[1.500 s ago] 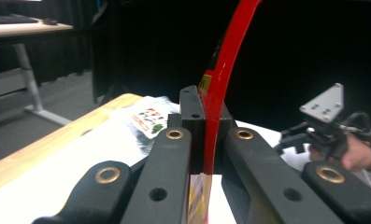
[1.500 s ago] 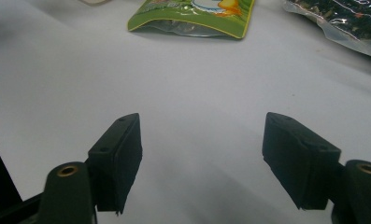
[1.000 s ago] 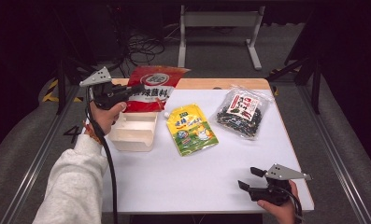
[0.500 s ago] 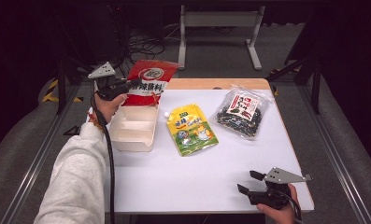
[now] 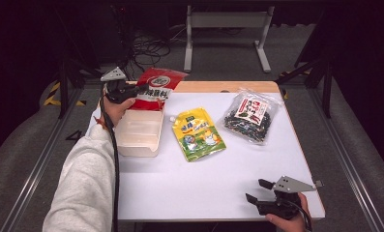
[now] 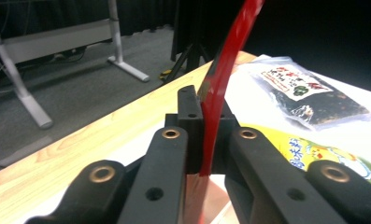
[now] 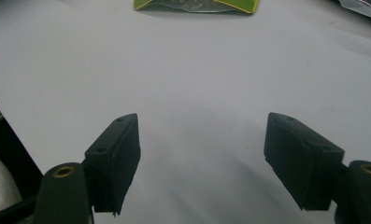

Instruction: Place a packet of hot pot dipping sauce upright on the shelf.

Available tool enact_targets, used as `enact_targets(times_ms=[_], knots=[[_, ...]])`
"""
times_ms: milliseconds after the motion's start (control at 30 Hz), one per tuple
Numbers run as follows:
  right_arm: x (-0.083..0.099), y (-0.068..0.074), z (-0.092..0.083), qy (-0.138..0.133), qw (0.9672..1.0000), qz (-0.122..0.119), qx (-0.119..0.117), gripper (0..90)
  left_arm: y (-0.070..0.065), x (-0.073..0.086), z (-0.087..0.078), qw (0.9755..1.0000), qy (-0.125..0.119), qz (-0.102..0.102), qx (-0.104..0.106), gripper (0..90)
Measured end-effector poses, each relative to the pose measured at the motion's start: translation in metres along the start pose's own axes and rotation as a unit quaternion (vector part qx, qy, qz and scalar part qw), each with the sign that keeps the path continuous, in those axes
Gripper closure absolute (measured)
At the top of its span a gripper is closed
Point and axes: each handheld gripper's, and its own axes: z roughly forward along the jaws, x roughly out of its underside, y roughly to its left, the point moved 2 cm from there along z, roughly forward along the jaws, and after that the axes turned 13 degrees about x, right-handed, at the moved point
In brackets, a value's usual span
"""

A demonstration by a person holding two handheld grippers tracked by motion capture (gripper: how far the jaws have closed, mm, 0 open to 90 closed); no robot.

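My left gripper (image 5: 140, 89) is shut on the edge of a red pouch (image 5: 158, 87) with white lettering, held over the far end of a cream tray (image 5: 131, 149) at the table's left. In the left gripper view the black pads (image 6: 190, 112) pinch the red pouch (image 6: 225, 70), which stands up edge-on between them. Whether the pouch touches the tray I cannot tell. My right gripper (image 5: 255, 191) is near the front right edge. Its jaws stand wide apart in the right gripper view (image 7: 202, 158), with only bare white tabletop between them.
A yellow-green spout pouch (image 5: 198, 134) lies flat in the middle of the white table (image 5: 204, 183). A clear bag of dark contents (image 5: 250, 116) lies at the far right. A wooden strip (image 5: 218, 87) runs along the far edge. Metal frames and cables stand on the floor beyond.
The left gripper, still holding the red pouch, has shifted a little to the right and away from me, lowering the pouch toward the tray's far end. The right gripper has stayed put.
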Motion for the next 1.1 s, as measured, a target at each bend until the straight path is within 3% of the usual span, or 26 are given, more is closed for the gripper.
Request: enact_targets(times_ms=[67, 200, 267, 333, 400, 467, 500, 533, 567, 667, 800, 933, 1000, 1100], knots=[[0.0, 0.0, 0.0, 0.001, 1.0, -0.001, -0.001, 26.9, 0.0, 0.002, -0.001, 0.9999, 0.011, -0.004, -0.009, 79.5], [0.0, 0.001, 0.002, 0.003, 1.0, -0.005, -0.005, 26.8, -0.001, 0.004, -0.009, 0.9995, 0.018, -0.002, -0.025, 77.4], [-0.001, 0.002, 0.002, 0.003, 1.0, -0.006, -0.007, 26.9, -0.004, 0.007, -0.013, 0.9984, 0.037, 0.005, -0.043, 76.3], [-0.002, 0.003, 0.002, 0.002, 0.9999, -0.012, -0.009, 26.8, -0.005, 0.012, -0.015, 0.9957, 0.066, 0.016, -0.063, 79.2], [-0.002, 0.004, 0.002, 0.002, 0.9999, -0.013, -0.01, 26.9, -0.006, 0.015, -0.016, 0.9949, 0.075, 0.019, -0.065, 81.4], [-0.003, 0.004, 0.003, 0.002, 0.9998, -0.014, -0.013, 26.8, -0.007, 0.02, -0.017, 0.9919, 0.097, 0.024, -0.078, 81.8], [-0.004, 0.004, 0.004, 0.002, 0.9998, -0.014, -0.014, 26.8, -0.007, 0.024, -0.018, 0.9916, 0.104, 0.018, -0.075, 83.5], [-0.004, 0.005, 0.005, 0.003, 0.9998, -0.015, -0.016, 26.8, -0.006, 0.026, -0.018, 0.9903, 0.112, 0.024, -0.08, 85.2], [-0.004, 0.005, 0.005, 0.003, 0.9998, -0.015, -0.016, 26.8, -0.006, 0.026, -0.018, 0.9903, 0.112, 0.024, -0.08, 85.7], [-0.005, 0.006, 0.006, 0.005, 0.9997, -0.019, -0.017, 26.7, -0.004, 0.032, -0.017, 0.9848, 0.143, 0.021, -0.097, 88.2], [-0.005, 0.006, 0.008, 0.007, 0.9997, -0.018, -0.017, 26.5, -0.002, 0.034, -0.017, 0.9849, 0.144, 0.013, -0.095, 88.8], [-0.004, 0.005, 0.008, 0.01, 0.9996, -0.018, -0.017, 26.6, 0.001, 0.04, -0.014, 0.9819, 0.162, 0.009, -0.098, 89.2], [-0.004, 0.005, 0.008, 0.01, 0.9996, -0.021, -0.015, 26.6, 0.002, 0.042, -0.015, 0.9827, 0.157, 0.004, -0.097, 89.2], [-0.005, 0.003, 0.007, 0.007, 0.9997, -0.019, -0.014, 26.6, 0.002, 0.044, -0.014, 0.9819, 0.162, 0.001, -0.099, 89.3]])
